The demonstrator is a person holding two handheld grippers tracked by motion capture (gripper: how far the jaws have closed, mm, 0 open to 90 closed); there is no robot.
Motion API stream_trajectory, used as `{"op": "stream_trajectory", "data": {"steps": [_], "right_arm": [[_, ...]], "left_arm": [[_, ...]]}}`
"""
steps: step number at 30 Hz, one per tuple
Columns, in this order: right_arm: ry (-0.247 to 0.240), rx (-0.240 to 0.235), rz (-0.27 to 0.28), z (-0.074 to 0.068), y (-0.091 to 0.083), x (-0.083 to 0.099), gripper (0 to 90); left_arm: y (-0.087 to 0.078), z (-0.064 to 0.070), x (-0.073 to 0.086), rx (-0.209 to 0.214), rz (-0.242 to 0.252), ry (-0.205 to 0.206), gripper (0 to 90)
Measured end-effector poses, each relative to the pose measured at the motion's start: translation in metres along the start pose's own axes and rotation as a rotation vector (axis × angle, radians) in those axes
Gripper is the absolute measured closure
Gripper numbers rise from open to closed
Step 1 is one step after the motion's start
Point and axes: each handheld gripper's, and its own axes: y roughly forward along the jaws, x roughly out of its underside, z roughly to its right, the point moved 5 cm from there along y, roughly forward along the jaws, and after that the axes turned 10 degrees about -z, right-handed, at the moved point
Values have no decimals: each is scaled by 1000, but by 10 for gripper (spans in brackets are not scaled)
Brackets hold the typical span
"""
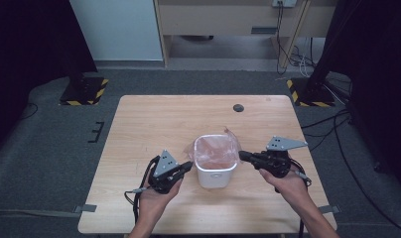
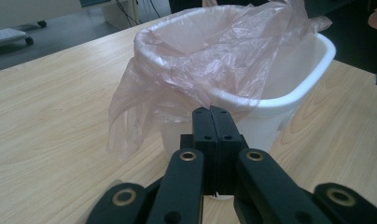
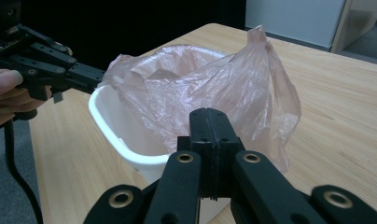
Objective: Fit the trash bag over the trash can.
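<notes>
A white plastic bin (image 1: 216, 174) stands at the middle of the wooden table, lined with a thin pink bag (image 1: 216, 150) whose edge is folded out over the rim. My left gripper (image 1: 188, 166) is at the bin's left side. Its jaws are shut, and their tips pinch the pink bag (image 2: 177, 79) where it hangs over the bin's rim (image 2: 289, 95). My right gripper (image 1: 241, 155) is at the bin's right rim, jaws shut on the loose flap of the pink bag (image 3: 242, 88). The right gripper view also shows the left gripper (image 3: 97, 77) pulling a bag corner.
The table (image 1: 154, 124) has bare wood all around the bin and a small dark grommet hole (image 1: 238, 107) at its far edge. Grey carpet surrounds the table, with stand bases (image 1: 84, 90) and cables (image 1: 332, 124) on the floor.
</notes>
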Motion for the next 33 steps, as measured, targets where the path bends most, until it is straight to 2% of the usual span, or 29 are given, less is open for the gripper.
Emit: {"op": "stream_trajectory", "data": {"steps": [3,8,10,16,19,23,33], "right_arm": [[-22,-13,10,-5,-3,2,900],[-51,-36,-6,-11,-4,12,900],[-66,-47,-25,-12,-3,18,900],[-106,-73,-69,-18,5,30,900],[-123,-70,-100,-19,10,35,900],[-126,-68,-126,-19,17,40,900],[-141,-60,-166,-21,31,49,900]], "left_arm": [[-3,3,2,-6,-1,10,900],[0,5,8,-11,-31,28,900],[3,5,10,-17,-45,34,900],[4,4,11,-26,-43,35,900],[5,5,13,-27,-54,44,900],[10,5,17,-46,-93,73,900],[23,-3,24,-64,-140,68,900]]}}
